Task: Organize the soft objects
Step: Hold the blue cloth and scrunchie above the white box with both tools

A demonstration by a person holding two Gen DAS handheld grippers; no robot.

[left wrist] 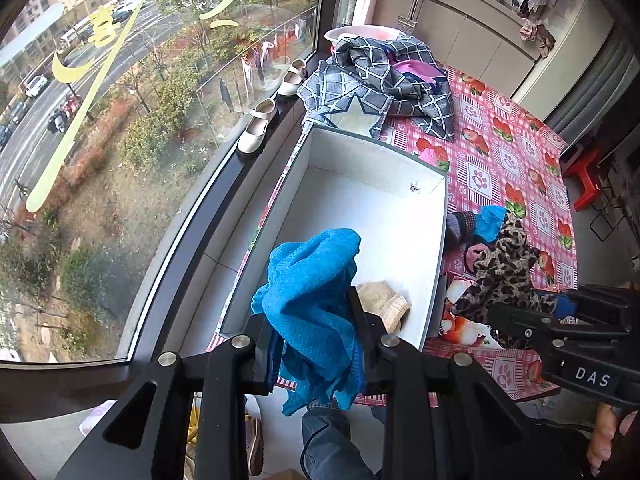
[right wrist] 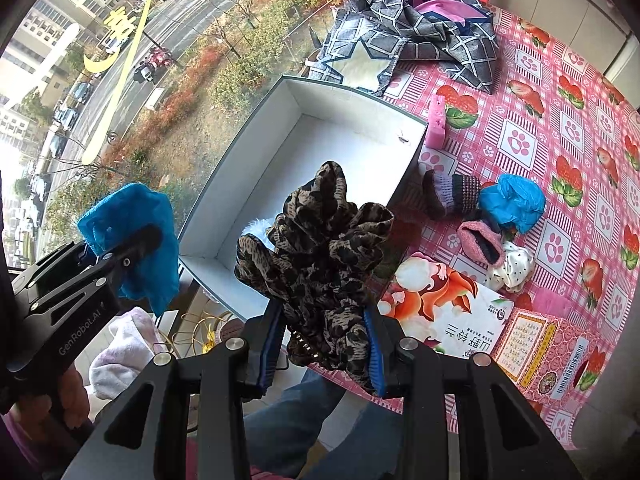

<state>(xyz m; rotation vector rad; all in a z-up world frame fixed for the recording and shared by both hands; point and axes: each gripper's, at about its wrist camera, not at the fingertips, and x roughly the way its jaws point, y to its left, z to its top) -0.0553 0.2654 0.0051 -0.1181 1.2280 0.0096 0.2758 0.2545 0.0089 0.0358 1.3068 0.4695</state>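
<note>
My left gripper (left wrist: 310,320) is shut on a crumpled blue cloth (left wrist: 316,292), held above the near end of an open white box (left wrist: 360,208). A beige folded cloth (left wrist: 384,304) lies in the box's near corner. My right gripper (right wrist: 326,340) is shut on a bunched leopard-print cloth (right wrist: 320,256), over the box (right wrist: 340,148) at its near right corner. Something white and fluffy (right wrist: 256,228) peeks out behind it. In the right wrist view the left gripper (right wrist: 132,248) with the blue cloth (right wrist: 136,236) hangs at the left, by the window.
The box sits on a pink strawberry tablecloth (right wrist: 560,120) beside a large window. A grey checked fabric pile (left wrist: 380,80) lies beyond it. Small knitted items (right wrist: 452,192), a blue bundle (right wrist: 512,200), a dotted white piece (right wrist: 512,268) and printed packs (right wrist: 452,312) lie right. Shoes (left wrist: 258,128) stand on the sill.
</note>
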